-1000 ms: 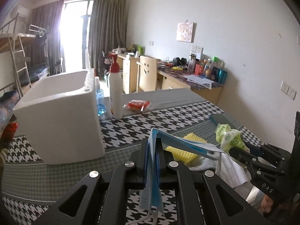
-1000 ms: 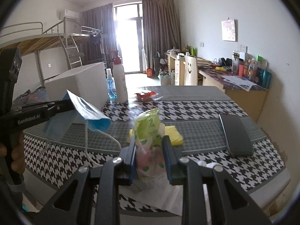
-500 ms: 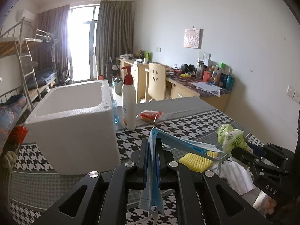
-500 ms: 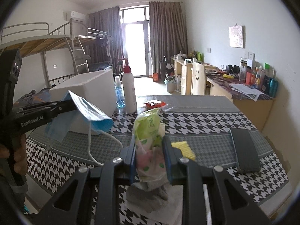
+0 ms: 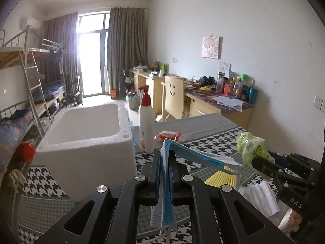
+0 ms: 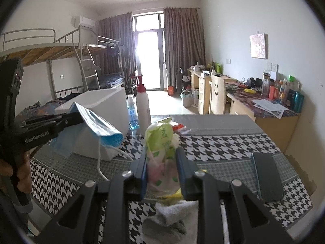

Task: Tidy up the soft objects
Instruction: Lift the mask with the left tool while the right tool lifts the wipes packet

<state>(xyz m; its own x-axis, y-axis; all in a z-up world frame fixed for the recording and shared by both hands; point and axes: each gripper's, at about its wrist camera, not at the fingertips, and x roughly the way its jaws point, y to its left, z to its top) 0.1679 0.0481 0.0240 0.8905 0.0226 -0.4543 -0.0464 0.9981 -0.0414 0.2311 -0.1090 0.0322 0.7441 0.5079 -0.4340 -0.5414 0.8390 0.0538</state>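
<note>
My left gripper [image 5: 165, 158] is shut on a blue face mask [image 5: 195, 157], held in the air right of the white foam box [image 5: 85, 142]. The mask [image 6: 97, 128] and left gripper [image 6: 78, 119] also show in the right wrist view, in front of the box [image 6: 107, 105]. My right gripper [image 6: 161, 158] is shut on a green tissue pack [image 6: 161, 142], lifted above the table; the pack also shows in the left wrist view [image 5: 250, 146]. A yellow sponge [image 5: 221, 178], a white cloth [image 5: 260, 199] and a grey cloth [image 6: 168, 217] lie on the table below.
A white pump bottle [image 5: 145, 126], a small blue bottle [image 6: 133, 114] and a red packet [image 5: 169, 135] stand beside the box. A dark phone [image 6: 267, 177] lies at the right on the houndstooth tablecloth [image 6: 223, 144]. Desks, a chair and a bunk bed stand beyond.
Both grippers have risen with their loads. The foam box now appears lower and its open inside shows; the left gripper has moved closer to it.
</note>
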